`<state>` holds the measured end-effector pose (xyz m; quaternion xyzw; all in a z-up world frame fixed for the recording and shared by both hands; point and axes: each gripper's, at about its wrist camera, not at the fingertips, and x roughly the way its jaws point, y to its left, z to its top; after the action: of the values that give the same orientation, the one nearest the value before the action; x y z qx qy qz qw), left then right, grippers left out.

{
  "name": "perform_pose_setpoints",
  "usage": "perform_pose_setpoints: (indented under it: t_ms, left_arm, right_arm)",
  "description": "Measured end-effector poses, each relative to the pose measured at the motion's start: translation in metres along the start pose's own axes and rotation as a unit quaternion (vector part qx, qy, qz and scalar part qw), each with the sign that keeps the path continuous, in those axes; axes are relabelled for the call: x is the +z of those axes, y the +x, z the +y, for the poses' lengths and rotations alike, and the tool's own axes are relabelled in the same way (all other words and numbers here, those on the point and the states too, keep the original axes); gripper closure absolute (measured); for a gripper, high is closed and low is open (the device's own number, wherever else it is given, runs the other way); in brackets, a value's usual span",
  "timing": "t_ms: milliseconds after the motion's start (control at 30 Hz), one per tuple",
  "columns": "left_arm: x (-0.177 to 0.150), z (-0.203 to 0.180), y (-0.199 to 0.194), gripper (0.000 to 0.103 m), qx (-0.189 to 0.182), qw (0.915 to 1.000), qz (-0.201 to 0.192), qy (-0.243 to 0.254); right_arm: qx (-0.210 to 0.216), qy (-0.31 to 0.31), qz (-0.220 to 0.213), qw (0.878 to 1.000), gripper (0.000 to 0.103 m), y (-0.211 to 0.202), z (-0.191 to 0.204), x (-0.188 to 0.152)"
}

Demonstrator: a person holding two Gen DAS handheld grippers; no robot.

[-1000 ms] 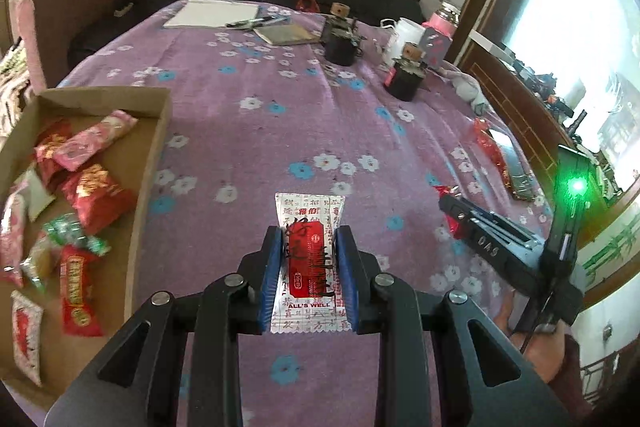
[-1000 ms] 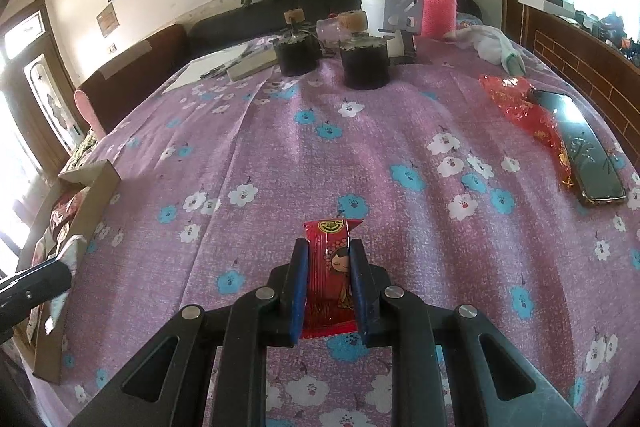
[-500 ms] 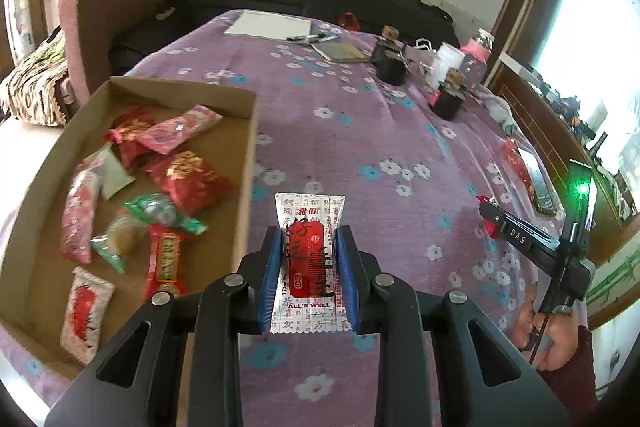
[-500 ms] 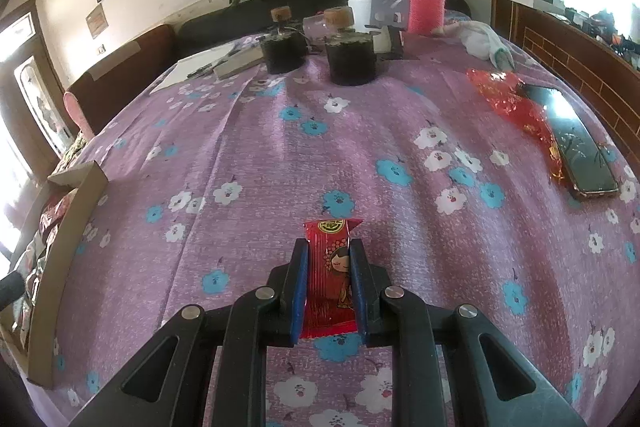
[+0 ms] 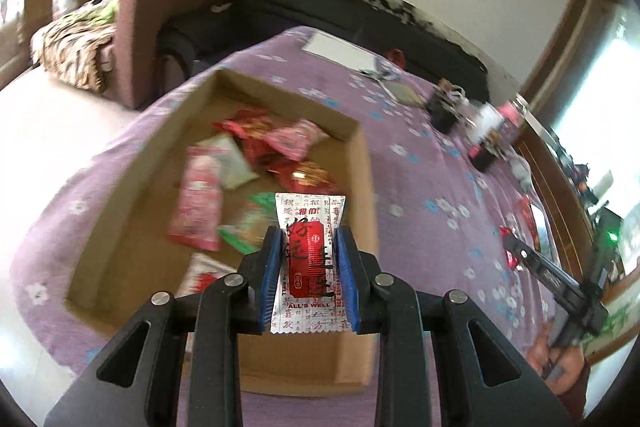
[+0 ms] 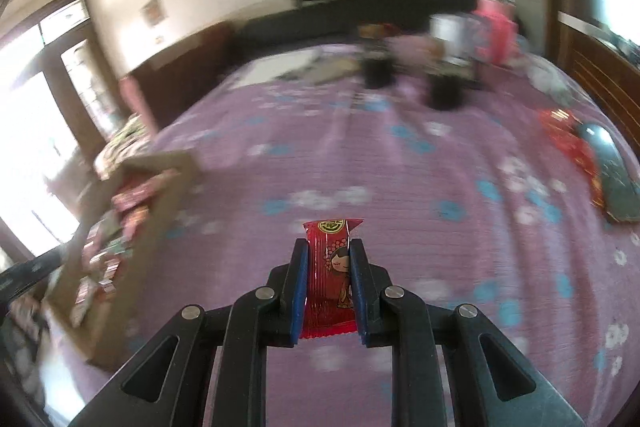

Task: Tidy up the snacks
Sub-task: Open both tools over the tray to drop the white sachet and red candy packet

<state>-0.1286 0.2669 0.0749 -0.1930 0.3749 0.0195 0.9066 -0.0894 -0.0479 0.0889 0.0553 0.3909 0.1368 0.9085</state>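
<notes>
My left gripper is shut on a silver snack packet with a red label, held above the near right part of the cardboard box. Several red, pink and green snack packets lie inside that box. My right gripper is shut on a small red candy packet with a cartoon face, held over the purple flowered tablecloth. In the right wrist view the box sits at the far left. The right gripper also shows at the right of the left wrist view, the red packet at its tip.
Dark cups, a pink bottle and white papers stand at the table's far end. A phone and a red wrapper lie at the right. A dark sofa and an armchair stand behind.
My left gripper has swung left with the silver packet, from over the tablecloth to over the box. My right gripper has shifted left with the red packet, bringing the box closer in its view.
</notes>
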Motion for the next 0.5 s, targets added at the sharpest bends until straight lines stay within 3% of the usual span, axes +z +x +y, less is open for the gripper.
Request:
perform_pose_setpoints:
  t_ms: [133, 333, 500]
  left_arm:
    - [0.001, 0.024, -0.005, 0.078, 0.014, 0.9997, -0.006, -0.02]
    - [-0.002, 0.047, 0.003, 0.078, 0.044, 0.9987, 0.001, -0.027]
    - [-0.003, 0.062, 0.012, 0.078, 0.055, 0.9979, 0.01, -0.031]
  right_arm:
    - [0.055, -0.047, 0.008, 0.997, 0.083, -0.005, 0.058, -0.001]
    - [0.14, -0.105, 0.049, 0.983, 0.083, 0.007, 0.14, -0.013]
    - [0.17, -0.134, 0.082, 0.973, 0.083, 0.025, 0.189, -0.03]
